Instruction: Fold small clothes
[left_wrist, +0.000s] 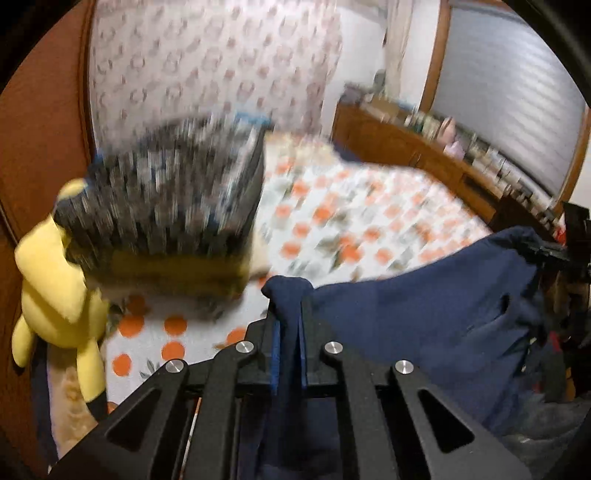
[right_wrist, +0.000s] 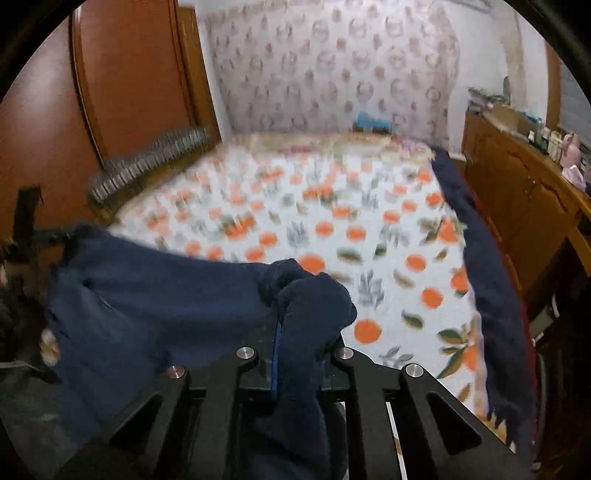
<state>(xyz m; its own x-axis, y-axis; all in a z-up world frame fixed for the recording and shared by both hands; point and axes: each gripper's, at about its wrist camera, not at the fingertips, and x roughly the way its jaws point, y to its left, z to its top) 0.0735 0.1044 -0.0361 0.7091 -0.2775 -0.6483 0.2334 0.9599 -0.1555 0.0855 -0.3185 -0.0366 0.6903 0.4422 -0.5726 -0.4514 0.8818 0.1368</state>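
Both claws point forward and downward over the bed, each pinching one end of the same dark navy soft cloth garment (left_wrist: 424, 306). The left claw (left_wrist: 290, 295) has its jaws closed tight on a bunched corner of the fabric, which pokes up above the fingertips and hangs down between the black linkage arms. The right claw (right_wrist: 295, 295) is likewise clamped shut on a thick wad of the cloth that bulges over its tips and hides them. Between the two grips the garment stretches as a slack, wrinkled sheet, apparently lifted clear of the white bedspread printed with oranges and green leaves (right_wrist: 332, 221), though motion blur makes this hard to confirm. A yellow plush toy (left_wrist: 55, 284) sits at the bed's left edge.
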